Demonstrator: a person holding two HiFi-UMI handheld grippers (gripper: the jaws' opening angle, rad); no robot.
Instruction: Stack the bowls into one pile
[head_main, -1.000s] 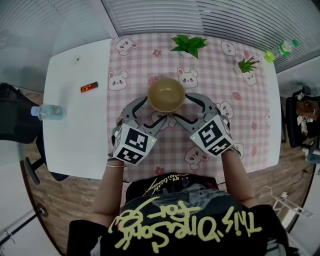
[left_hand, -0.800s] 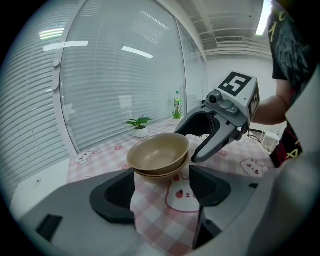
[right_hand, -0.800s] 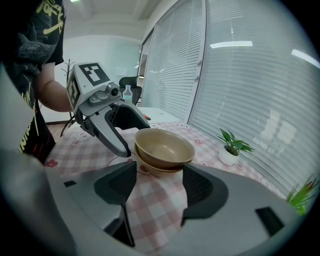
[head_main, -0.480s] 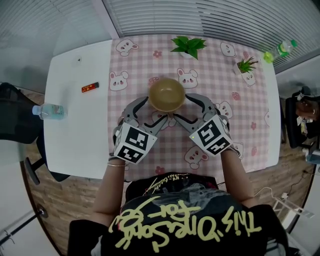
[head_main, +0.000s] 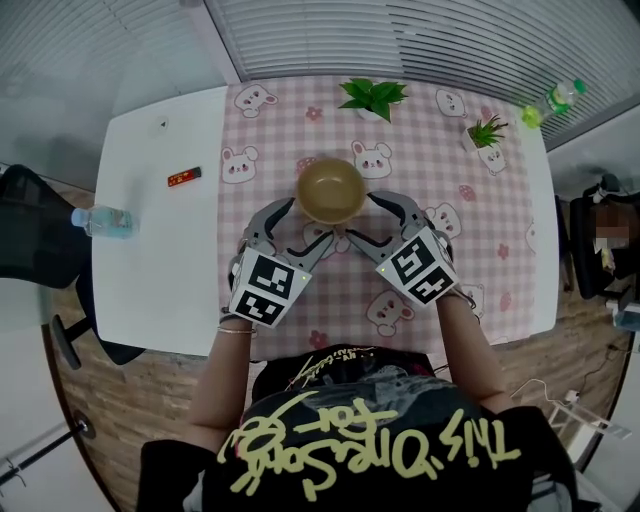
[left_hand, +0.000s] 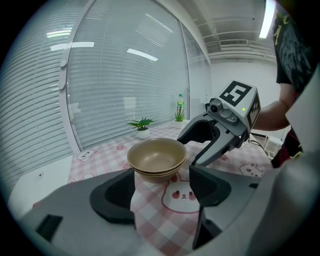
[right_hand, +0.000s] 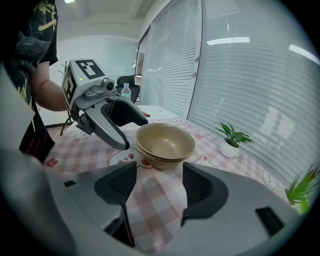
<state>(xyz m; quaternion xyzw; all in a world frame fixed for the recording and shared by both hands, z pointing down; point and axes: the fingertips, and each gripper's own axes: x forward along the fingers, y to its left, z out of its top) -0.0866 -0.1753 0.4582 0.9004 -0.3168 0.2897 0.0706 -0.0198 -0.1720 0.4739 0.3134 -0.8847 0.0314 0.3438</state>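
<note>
Sitting nested as one pile, the tan bowls (head_main: 331, 190) rested on the pink checked tablecloth (head_main: 300, 130), just beyond the jaw tips of both grippers and touching neither. The left gripper (left_hand: 161, 192) had its jaws spread wide with only cloth between them, and the right gripper (right_hand: 157, 189) stood the same, each flanking the pile from its own side. No loose bowl showed, so stacking looked finished; the next move probably called for drawing both grippers straight back without nudging the pile

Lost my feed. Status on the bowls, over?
Left gripper and right gripper open, empty. Bowls stacked in one pile. Nothing in the way.
</note>
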